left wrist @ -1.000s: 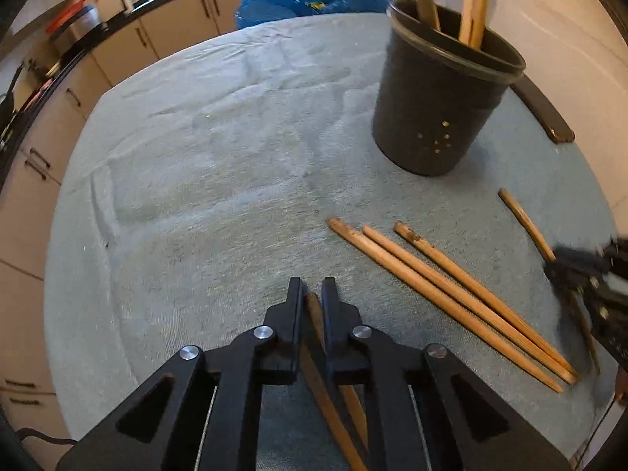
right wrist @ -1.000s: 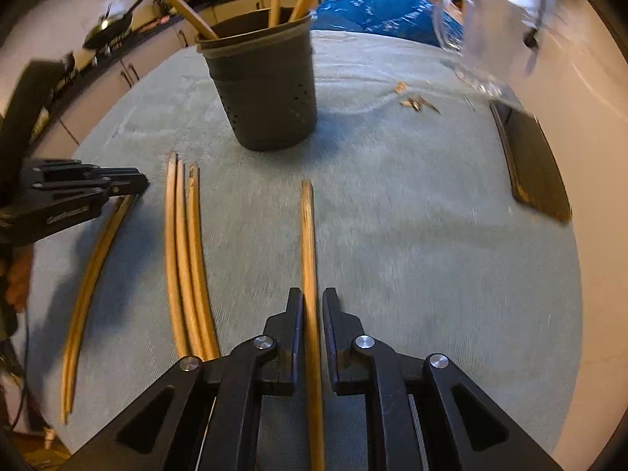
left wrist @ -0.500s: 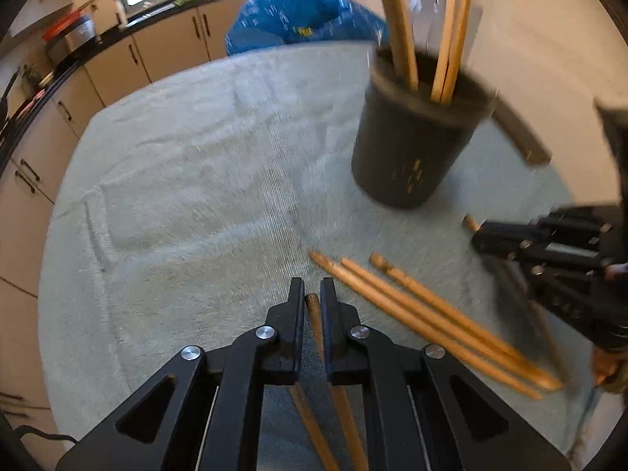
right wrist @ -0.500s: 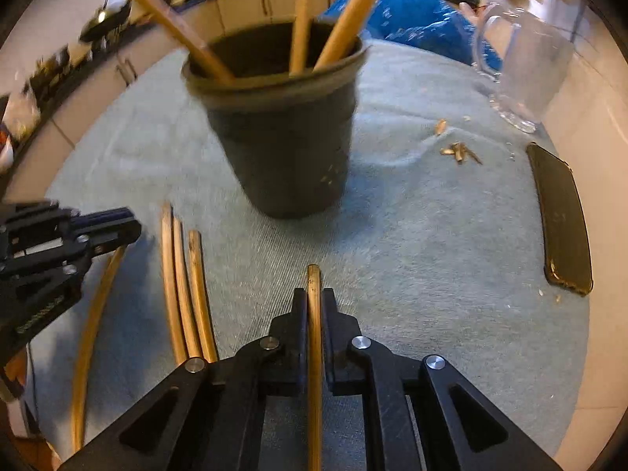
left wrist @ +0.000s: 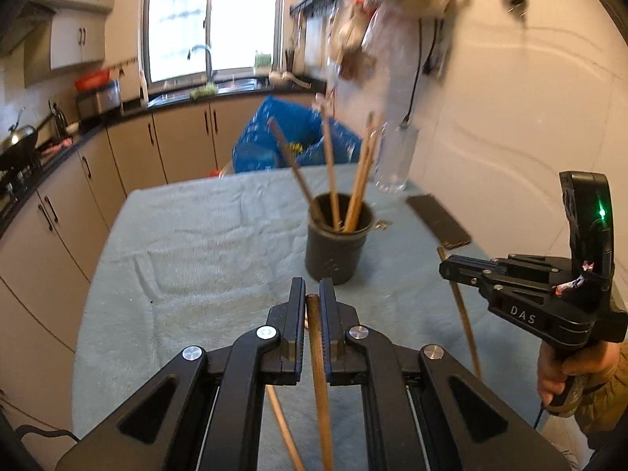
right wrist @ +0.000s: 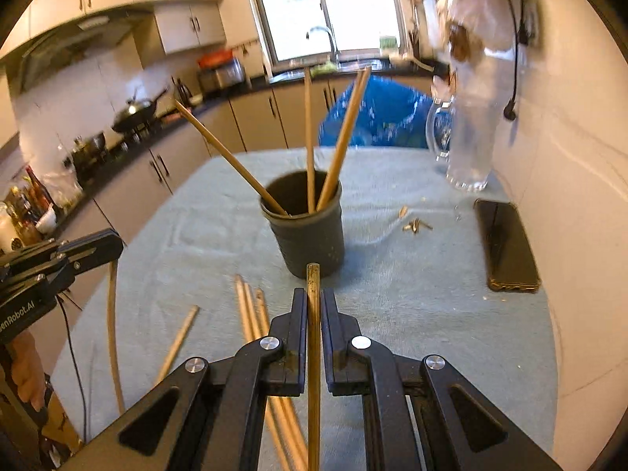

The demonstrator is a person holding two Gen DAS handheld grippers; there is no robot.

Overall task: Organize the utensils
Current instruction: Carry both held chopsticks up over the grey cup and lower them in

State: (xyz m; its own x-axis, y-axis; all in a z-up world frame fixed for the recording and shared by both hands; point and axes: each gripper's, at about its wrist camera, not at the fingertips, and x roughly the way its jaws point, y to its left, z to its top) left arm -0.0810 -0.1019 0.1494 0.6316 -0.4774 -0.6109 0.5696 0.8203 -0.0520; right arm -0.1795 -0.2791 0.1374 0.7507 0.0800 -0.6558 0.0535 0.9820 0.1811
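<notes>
Both views have tipped up since a second ago: then they looked down on the cloth, now the kitchen window and cabinets fill the top of each. On the left, the left gripper (left wrist: pixel 312 306) is clamped narrow on a wooden chopstick (left wrist: pixel 318 361), as it was before, but the stick is now lifted off the grey-green towel (left wrist: pixel 188 243) with its tip just past the fingertips. Ahead, near the middle of the table, stands the dark utensil cup (left wrist: pixel 336 243) with chopsticks leaning in it, now farther from both cameras than half a second ago. Three loose chopsticks (right wrist: pixel 251 314) lie side by side on the towel in front of the cup, with a fourth (right wrist: pixel 178 337) apart to their left. To the right, the right gripper (right wrist: pixel 313 306), whose jaws stood apart around its chopstick (right wrist: pixel 313 333) a second ago, is pinched on it and has raised it, its tip pointing at the cup's base. A dark phone (right wrist: pixel 506 247) lies at the far right near a glass jug (right wrist: pixel 467 145).
</notes>
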